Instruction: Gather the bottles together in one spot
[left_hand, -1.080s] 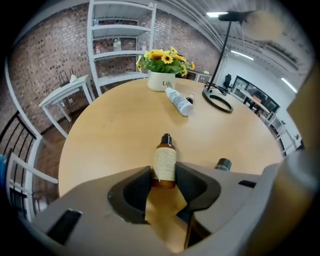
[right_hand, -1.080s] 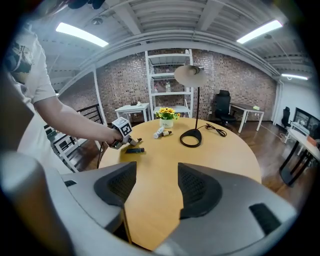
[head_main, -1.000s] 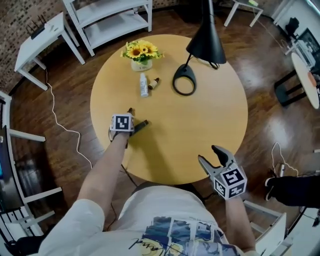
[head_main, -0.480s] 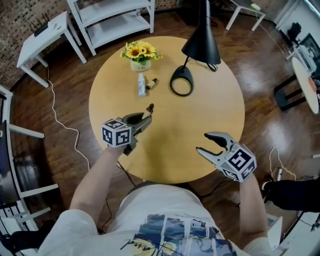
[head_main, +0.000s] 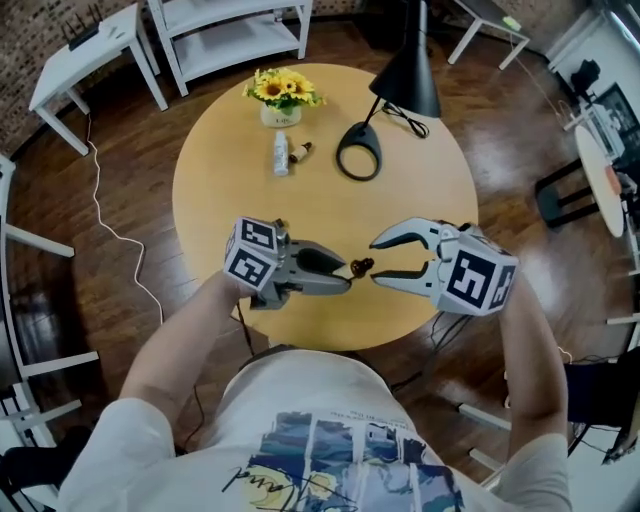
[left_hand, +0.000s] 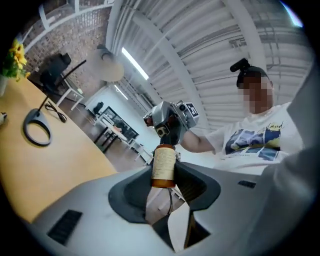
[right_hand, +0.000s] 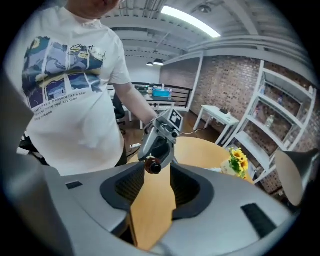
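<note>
While the left gripper (head_main: 345, 276) clamps 1 small amber bottle (left_hand: 163, 167) above the near edge of the table (head_main: 420, 200), the right gripper (head_main: 374, 262), its jaws just closing yet apart, brackets the cap without pressing.

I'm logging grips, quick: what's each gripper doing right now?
Left gripper: shut on the small amber bottle.
Right gripper: open; its jaws have just been closing around the bottle's cap end, not yet gripping.

table (head_main: 300, 210): smooth matt pale wood | bottle (left_hand: 163, 166): glossy amber body, matt paper label | floor (head_main: 140, 150): glossy dark wood
</note>
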